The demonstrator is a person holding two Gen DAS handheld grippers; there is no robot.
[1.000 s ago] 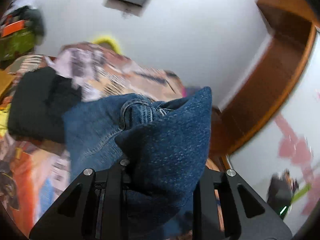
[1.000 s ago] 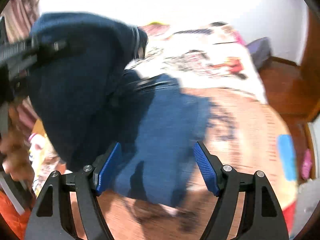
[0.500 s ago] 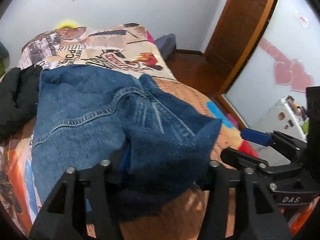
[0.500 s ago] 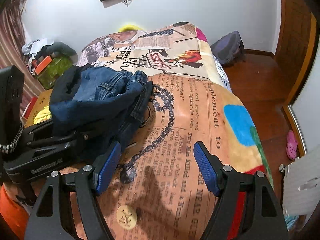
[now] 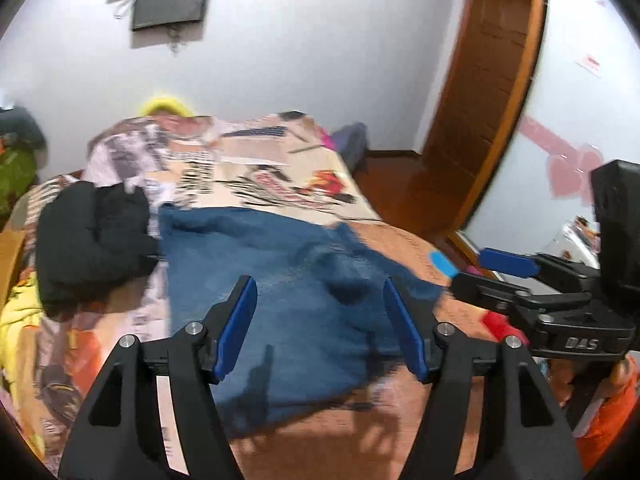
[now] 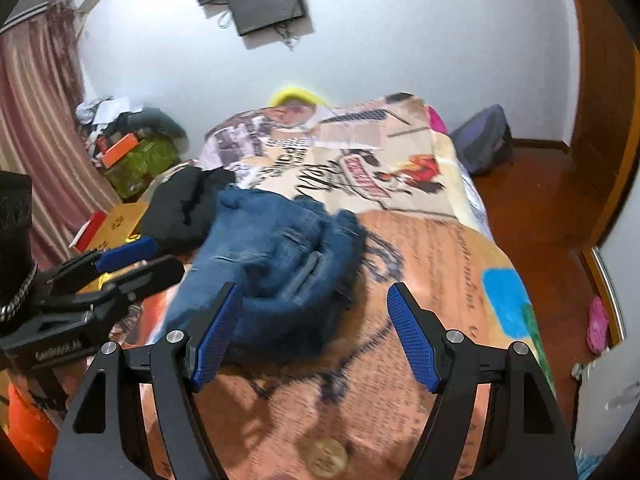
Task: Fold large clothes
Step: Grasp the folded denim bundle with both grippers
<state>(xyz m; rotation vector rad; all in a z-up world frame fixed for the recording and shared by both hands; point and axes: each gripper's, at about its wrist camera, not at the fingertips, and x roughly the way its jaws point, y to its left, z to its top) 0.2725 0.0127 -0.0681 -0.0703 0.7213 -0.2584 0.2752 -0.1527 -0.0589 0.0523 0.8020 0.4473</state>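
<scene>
A pair of blue jeans (image 5: 288,280) lies in a folded heap on the bed's printed blanket (image 6: 440,280). My left gripper (image 5: 318,284) hovers just in front of and above the jeans. Its jaws are opening, and no cloth is between the blue pads. In the right wrist view the jeans (image 6: 276,264) lie ahead and slightly left of my right gripper (image 6: 314,292), which stands open over the blanket with nothing in it. Each gripper shows in the other's view: the left gripper (image 6: 156,260) at the left, the right gripper (image 5: 488,278) at the right.
A black garment (image 5: 92,240) lies bunched beside the jeans at the bed's left. A grey backpack (image 6: 484,140) sits on the wooden floor right of the bed. Boxes and clutter (image 6: 136,156) stand by the curtain. A screen (image 6: 268,4) hangs on the wall.
My left gripper has let go of the jeans and opened its jaws; the denim now lies on the bed. Both grippers have pulled back from the heap, and the right one stayed open.
</scene>
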